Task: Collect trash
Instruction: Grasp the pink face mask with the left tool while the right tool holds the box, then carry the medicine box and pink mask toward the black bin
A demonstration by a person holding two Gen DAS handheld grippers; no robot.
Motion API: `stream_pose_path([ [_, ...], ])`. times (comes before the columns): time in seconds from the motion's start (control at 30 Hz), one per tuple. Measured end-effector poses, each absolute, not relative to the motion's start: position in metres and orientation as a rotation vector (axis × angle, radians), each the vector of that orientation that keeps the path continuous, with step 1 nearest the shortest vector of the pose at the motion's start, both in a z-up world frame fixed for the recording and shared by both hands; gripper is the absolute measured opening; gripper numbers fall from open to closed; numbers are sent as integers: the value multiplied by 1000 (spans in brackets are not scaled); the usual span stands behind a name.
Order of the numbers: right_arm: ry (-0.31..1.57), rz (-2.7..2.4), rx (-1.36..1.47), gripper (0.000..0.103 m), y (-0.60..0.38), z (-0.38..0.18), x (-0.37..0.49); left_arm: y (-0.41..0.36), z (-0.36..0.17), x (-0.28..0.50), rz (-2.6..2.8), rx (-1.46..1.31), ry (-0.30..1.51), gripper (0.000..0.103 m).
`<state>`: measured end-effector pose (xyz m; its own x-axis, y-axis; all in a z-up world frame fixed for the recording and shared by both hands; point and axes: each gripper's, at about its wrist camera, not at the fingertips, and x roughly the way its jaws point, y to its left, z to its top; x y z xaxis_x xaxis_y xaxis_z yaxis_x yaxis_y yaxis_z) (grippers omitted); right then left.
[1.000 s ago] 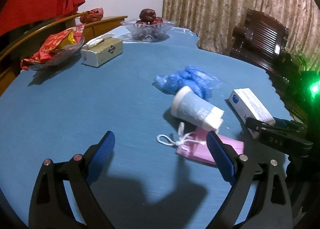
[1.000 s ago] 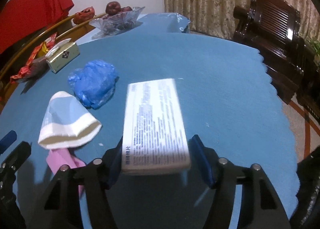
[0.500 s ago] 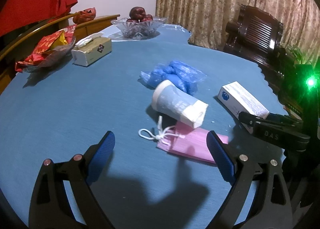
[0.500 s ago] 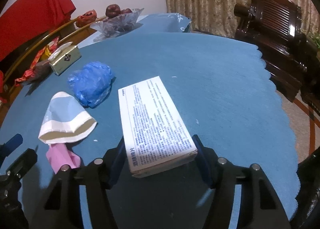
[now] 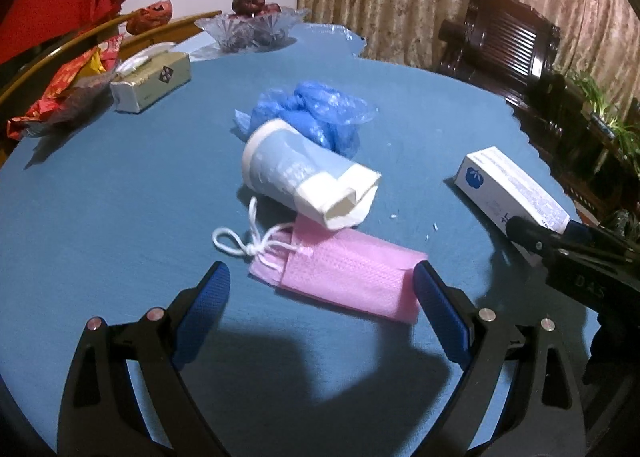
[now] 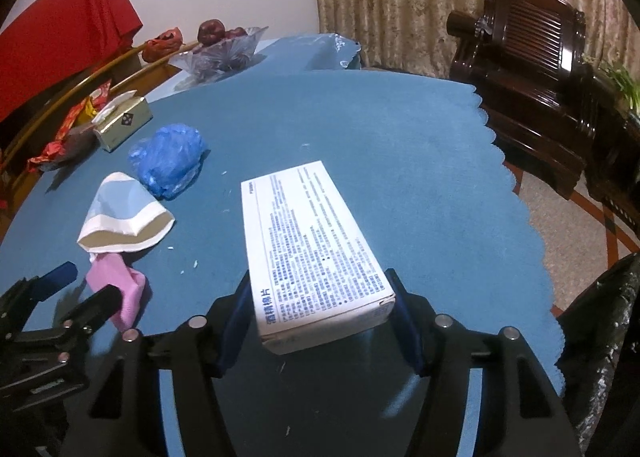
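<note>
1. Our left gripper (image 5: 320, 297): fingers wide apart, nothing held, w/ pink mask (image 5: 344, 277) lying on blue surface (image 5: 120, 197) between them.
2. Crushed paper cup (image 5: 304, 177) just behind mask.
3. Our right gripper (image 6: 322, 317): fingers clamped on white box (image 6: 308, 249), above surface.

The left gripper (image 5: 320, 289) is held low over the worktop (image 5: 120, 197), pointing forward and slightly down, with its jaws spread wide. Its blue fingertips (image 5: 208, 297) stand well apart, one on each side of a pink mask (image 5: 344, 277), and neither pad presses on it, though the right-hand tip sits just beside the mask's end. The right gripper (image 6: 320, 305) is to the right of the left one, also angled forward over the worktop. Its jaws are closed against the two long sides of a white box (image 6: 312, 249), gripping the near end, and the box juts out ahead between the fingers.
</note>
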<state>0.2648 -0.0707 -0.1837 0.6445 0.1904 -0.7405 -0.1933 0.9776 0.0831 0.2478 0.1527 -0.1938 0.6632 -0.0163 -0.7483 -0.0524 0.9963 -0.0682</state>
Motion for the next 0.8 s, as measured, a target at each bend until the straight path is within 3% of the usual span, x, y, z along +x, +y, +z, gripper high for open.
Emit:
stream_pose_path([
  [0.07, 847, 220, -2, 62, -71, -185, 265, 153, -197, 251, 12, -98, 866, 90],
  [0.13, 849, 221, 1, 62, -71, -186, 265, 153, -200, 253, -1, -118, 882, 80],
  [0.2, 853, 223, 2, 62, -71, -186, 265, 152, -201, 253, -7, -132, 887, 76],
  [0.27, 853, 224, 4, 62, -71, -186, 265, 150, -200, 253, -22, -139, 878, 65],
  [0.43, 845, 229, 3, 62, -70, -184, 264, 145, -198, 251, -91, -178, 867, 19],
  [0.5, 843, 233, 7, 61, -70, -183, 261, 139, -195, 248, -105, -160, 855, 9],
  [0.8, 818, 254, 20, 60, -74, -169, 236, 129, -178, 222, -132, -155, 827, 3],
])
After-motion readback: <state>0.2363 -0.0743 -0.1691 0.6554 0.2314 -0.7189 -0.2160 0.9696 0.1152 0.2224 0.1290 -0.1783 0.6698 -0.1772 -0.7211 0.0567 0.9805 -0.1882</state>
